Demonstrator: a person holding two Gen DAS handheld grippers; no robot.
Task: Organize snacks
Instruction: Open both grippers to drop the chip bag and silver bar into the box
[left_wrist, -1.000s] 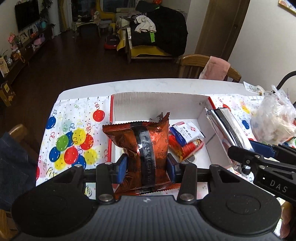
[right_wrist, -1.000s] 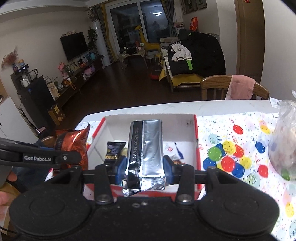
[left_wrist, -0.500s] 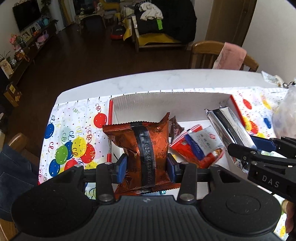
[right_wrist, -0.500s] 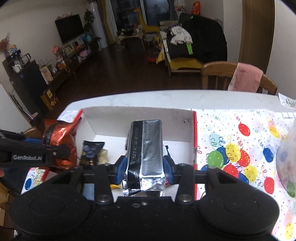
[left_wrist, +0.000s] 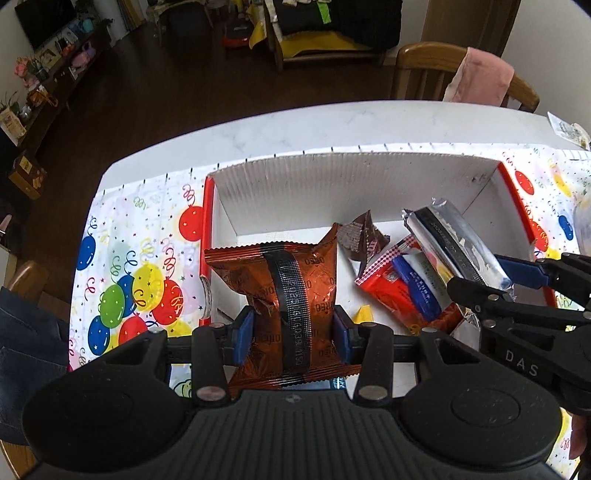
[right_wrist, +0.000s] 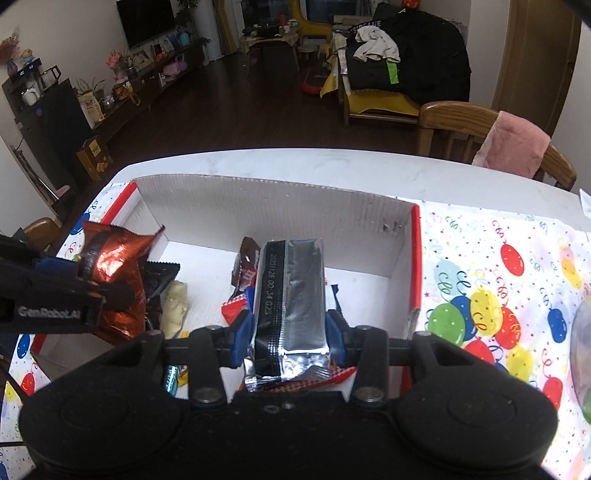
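Over the white box (left_wrist: 332, 177) we hold two packs at once; left gripper (left_wrist: 293, 338) is pinching the orange pack (left_wrist: 280, 280) across its lower half, blue pads (left_wrist: 244, 334) biting both side edges; right gripper (right_wrist: 288, 338) is pinching the silver pack (right_wrist: 291, 295) low down, same way. Both packs hang above the box interior, not resting on the floor as far as we can tell; the orange one sits toward the box's left wall, the silver one toward the middle-right. Already in the box: a red-blue pack (left_wrist: 402, 288), a small brown sachet (left_wrist: 360, 240), a pale snack (right_wrist: 175, 306) near the left side.

Handling, our read: both are light, air-puffed foil pillows; skin is slick and crinkly, so it can slide in the pads if we ease off partway. The orange pack dents where it's squeezed; contents probably brittle, so no harder clamp. The silver one looks firmer, block-like, holds shape. Best hold is what we have: mid-to-low body, across the width, clear of the crimped end seals; those are thin and would fold. Tablecloth (right_wrist: 498, 295) beside the box is free if we need it.
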